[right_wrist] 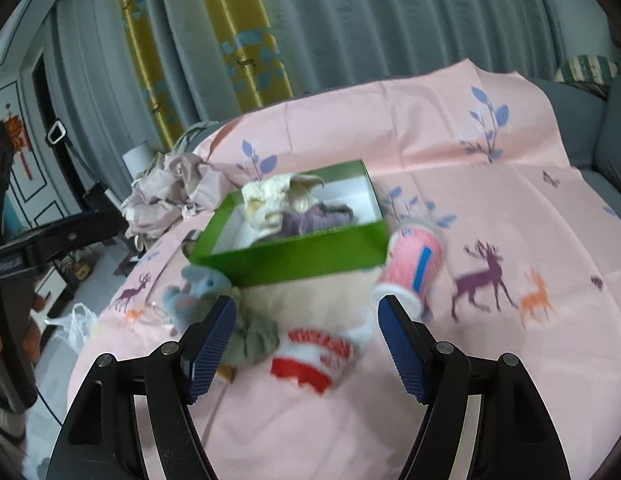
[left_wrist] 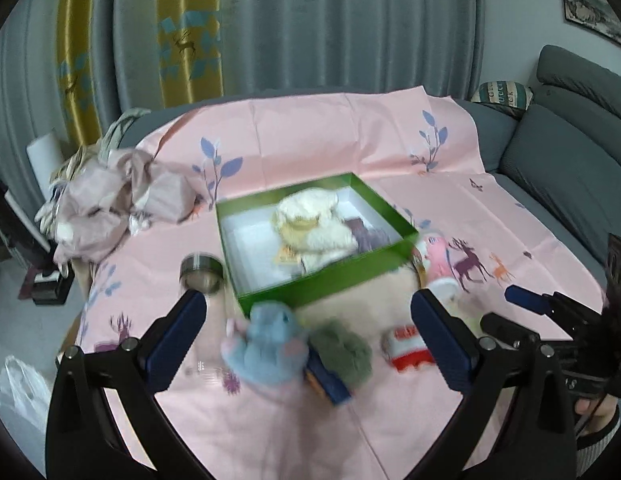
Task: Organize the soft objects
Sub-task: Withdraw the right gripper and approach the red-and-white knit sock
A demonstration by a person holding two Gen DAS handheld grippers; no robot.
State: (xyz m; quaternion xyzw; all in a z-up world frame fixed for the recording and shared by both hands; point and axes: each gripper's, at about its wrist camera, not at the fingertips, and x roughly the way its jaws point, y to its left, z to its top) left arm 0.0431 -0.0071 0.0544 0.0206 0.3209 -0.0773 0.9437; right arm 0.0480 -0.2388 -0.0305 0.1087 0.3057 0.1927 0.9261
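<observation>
Holding the right gripper (right_wrist: 306, 340) with jaws spread and empty, you are facing the red and white sock (right_wrist: 314, 360), which is lying just ahead between them, its long axis across the gap, near the front edge of the pink cloth (right_wrist: 510, 200). The left gripper (left_wrist: 306, 344), also spread, is pointing at the blue plush (left_wrist: 266, 344) before the green box (left_wrist: 326, 284).

A pink printed cloth (left_wrist: 350, 140) covers a grey sofa (left_wrist: 570, 152).
</observation>
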